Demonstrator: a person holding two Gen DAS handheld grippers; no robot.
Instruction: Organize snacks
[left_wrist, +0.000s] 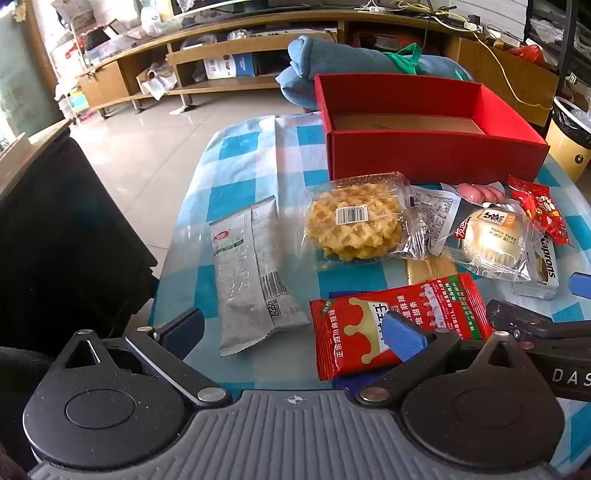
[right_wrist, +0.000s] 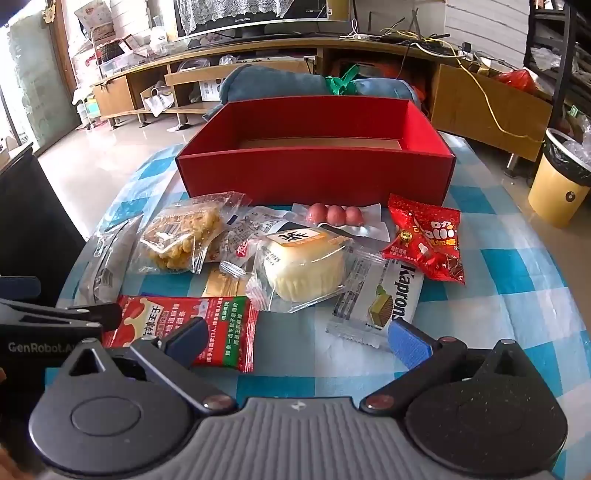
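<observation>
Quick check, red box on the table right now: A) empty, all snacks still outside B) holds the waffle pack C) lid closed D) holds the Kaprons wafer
A: the red box stands open with its bare cardboard floor showing, while the waffle pack and the Kaprons wafer lie on the checked cloth in front of it.

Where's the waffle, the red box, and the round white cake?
waffle (left_wrist: 354, 225), left wrist view, on the barcode sticker of its clear wrapper.
red box (right_wrist: 314, 177), right wrist view, on its front wall.
round white cake (right_wrist: 304, 267), right wrist view, on its pale side.
</observation>
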